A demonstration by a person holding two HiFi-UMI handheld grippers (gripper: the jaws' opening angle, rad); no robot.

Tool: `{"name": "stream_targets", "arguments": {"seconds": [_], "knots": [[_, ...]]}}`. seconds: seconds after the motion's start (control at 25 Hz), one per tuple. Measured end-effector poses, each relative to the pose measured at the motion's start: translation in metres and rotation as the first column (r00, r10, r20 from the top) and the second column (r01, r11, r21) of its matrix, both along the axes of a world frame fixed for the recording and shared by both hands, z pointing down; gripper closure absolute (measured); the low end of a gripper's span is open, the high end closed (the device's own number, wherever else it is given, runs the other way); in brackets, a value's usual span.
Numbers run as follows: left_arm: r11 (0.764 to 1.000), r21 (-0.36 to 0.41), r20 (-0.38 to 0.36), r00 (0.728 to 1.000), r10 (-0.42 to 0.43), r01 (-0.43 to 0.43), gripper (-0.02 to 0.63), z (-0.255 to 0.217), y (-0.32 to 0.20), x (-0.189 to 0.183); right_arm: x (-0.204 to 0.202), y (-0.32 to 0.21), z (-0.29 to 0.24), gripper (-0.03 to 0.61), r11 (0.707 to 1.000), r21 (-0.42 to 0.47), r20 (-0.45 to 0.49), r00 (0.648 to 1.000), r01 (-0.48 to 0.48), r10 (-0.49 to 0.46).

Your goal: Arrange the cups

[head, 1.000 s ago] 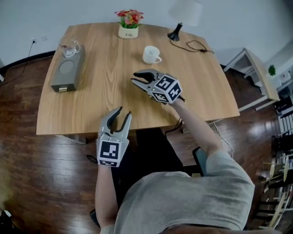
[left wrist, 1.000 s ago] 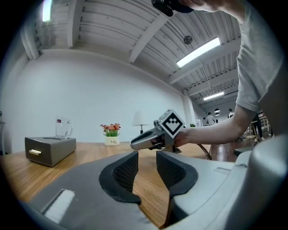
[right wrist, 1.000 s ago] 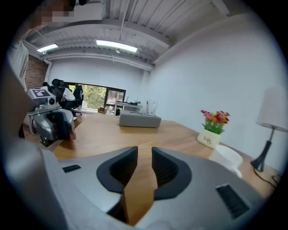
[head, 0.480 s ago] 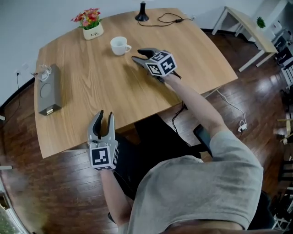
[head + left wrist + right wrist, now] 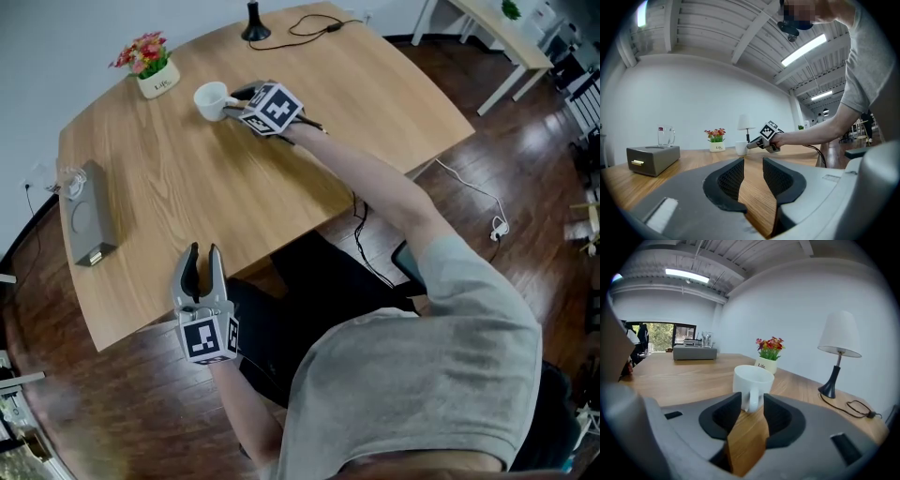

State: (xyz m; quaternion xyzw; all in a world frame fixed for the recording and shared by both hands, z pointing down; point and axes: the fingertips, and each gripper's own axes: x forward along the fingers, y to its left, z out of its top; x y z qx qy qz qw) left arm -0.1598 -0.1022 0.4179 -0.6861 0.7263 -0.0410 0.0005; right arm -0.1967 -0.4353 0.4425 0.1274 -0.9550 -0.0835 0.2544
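A white cup (image 5: 210, 98) stands far back on the wooden table (image 5: 309, 112), its handle turned toward my right gripper (image 5: 240, 96). In the right gripper view the cup (image 5: 752, 377) fills the middle, and its handle sits between the tips of the right gripper (image 5: 752, 401). The jaws have just been closing, with small gaps still at both sides of the handle. A clear glass mug (image 5: 71, 178) rests on a grey box (image 5: 86, 220) at the table's left. My left gripper (image 5: 202, 270) hovers level at the near edge, narrowly open and empty (image 5: 753, 176).
A flower pot (image 5: 150, 67) stands just behind the cup, and a lamp base (image 5: 253, 24) with its cable lies at the far edge. The lamp (image 5: 836, 352) rises to the right of the cup. A white side table (image 5: 487, 28) stands beyond on the dark floor.
My right gripper has travelled across the table to the white cup and now has the handle between its tips. The left gripper has stayed at the near edge.
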Motion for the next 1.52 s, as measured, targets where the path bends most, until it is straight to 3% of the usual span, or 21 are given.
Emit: {"name": "stream_targets", "arguments": {"seconds": [0.16, 0.52, 0.84, 1.24, 1.4, 1.52], "knots": [[1.0, 0.002, -0.001, 1.0, 0.005, -0.005, 0.493, -0.001, -0.002, 0.002, 0.0, 0.002, -0.007, 0.506, 1.0, 0.019, -0.013, 1.0, 0.018, -0.018], [1.0, 0.0, 0.001, 1.0, 0.006, -0.006, 0.494, 0.0, -0.002, 0.002, 0.014, 0.008, -0.01, 0.514, 0.997, -0.076, 0.039, 0.999, -0.018, 0.021], [1.0, 0.0, 0.004, 1.0, 0.008, -0.008, 0.494, -0.001, -0.003, 0.005, 0.005, 0.056, -0.02, 0.514, 0.977, -0.177, 0.134, 0.986, 0.122, -0.099], [1.0, 0.007, -0.007, 1.0, 0.017, -0.017, 0.494, -0.008, -0.007, 0.011, -0.078, 0.174, -0.065, 0.514, 0.862, -0.263, 0.295, 0.887, 0.434, -0.356], [1.0, 0.007, -0.008, 1.0, 0.011, -0.011, 0.494, -0.005, -0.006, 0.008, -0.135, 0.228, -0.089, 0.514, 0.804, -0.245, 0.333, 0.826, 0.542, -0.455], [1.0, 0.01, -0.009, 1.0, 0.012, -0.012, 0.494, -0.006, -0.006, 0.009, -0.178, 0.258, -0.1, 0.514, 0.785, -0.214, 0.32, 0.801, 0.582, -0.506]]}}
